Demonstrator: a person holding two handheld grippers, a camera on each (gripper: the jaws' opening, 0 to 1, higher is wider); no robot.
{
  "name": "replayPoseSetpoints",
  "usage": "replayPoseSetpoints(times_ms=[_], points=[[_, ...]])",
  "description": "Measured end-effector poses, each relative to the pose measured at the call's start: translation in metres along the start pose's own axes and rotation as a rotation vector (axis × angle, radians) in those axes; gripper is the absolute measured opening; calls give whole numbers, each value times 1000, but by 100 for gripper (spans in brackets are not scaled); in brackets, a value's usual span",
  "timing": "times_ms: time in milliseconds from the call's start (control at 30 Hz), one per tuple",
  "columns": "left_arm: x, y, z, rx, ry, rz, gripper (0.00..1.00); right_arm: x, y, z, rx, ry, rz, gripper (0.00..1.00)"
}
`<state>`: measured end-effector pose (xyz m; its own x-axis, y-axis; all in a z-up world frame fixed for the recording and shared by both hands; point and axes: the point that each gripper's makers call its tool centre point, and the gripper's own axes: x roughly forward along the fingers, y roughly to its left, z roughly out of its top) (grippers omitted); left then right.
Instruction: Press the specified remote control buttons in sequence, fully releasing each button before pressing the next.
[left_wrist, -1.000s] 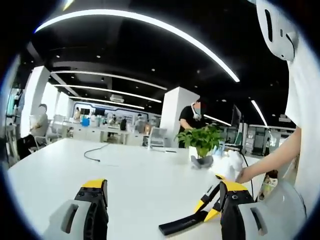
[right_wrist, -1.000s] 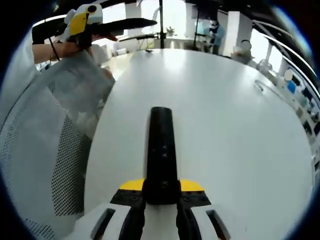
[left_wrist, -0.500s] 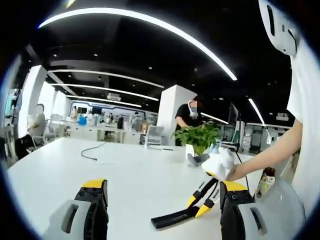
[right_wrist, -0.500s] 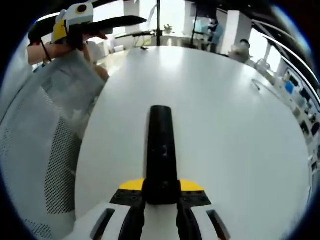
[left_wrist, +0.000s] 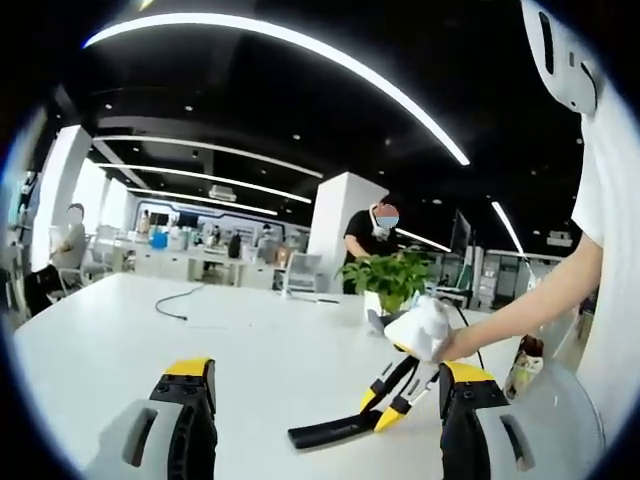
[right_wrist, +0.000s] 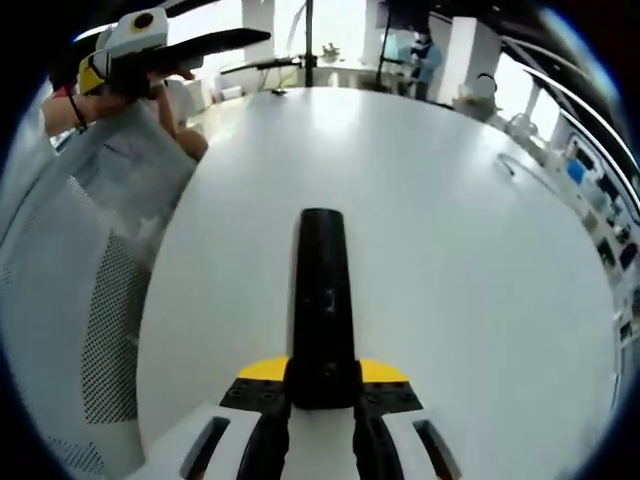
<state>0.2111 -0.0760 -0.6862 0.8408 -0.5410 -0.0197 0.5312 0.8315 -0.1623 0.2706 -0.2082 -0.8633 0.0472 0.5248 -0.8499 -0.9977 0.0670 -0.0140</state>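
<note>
The near end of the remote control (right_wrist: 322, 300) is hidden between the closed jaws of the right gripper (right_wrist: 321, 395) at 6 o'clock, and its button markings are too small to be read. In the left gripper view, the left gripper (left_wrist: 325, 425) is cut off by the lower edge.

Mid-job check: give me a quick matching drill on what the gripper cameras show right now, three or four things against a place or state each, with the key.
Things:
1. remote control
2. left gripper
3. potted plant
4. cable

Places or states:
A. lying loose on the white table, far side
B. jaws apart, nothing between them
C. clamped in the right gripper, pointing away over the table
D. standing on the table behind the person's hand

Pairs: 1-C, 2-B, 3-D, 4-A
</note>
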Motion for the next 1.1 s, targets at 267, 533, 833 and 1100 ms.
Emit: replayPoseSetpoints(times_ms=[267,533,833,1100], points=[[1,0,-1,-9,7,-4,96,1,-8,0,-12,22,17,20],[2,-1,-3,1,16,-7,97,1,-10,-1,-11,43,20,20],[3,-7,-9,14,43,-29,97,2,-17,0,2,55,20,20],[5,-10,-19,19,89,-38,97,4,-30,1,1,82,27,20]])
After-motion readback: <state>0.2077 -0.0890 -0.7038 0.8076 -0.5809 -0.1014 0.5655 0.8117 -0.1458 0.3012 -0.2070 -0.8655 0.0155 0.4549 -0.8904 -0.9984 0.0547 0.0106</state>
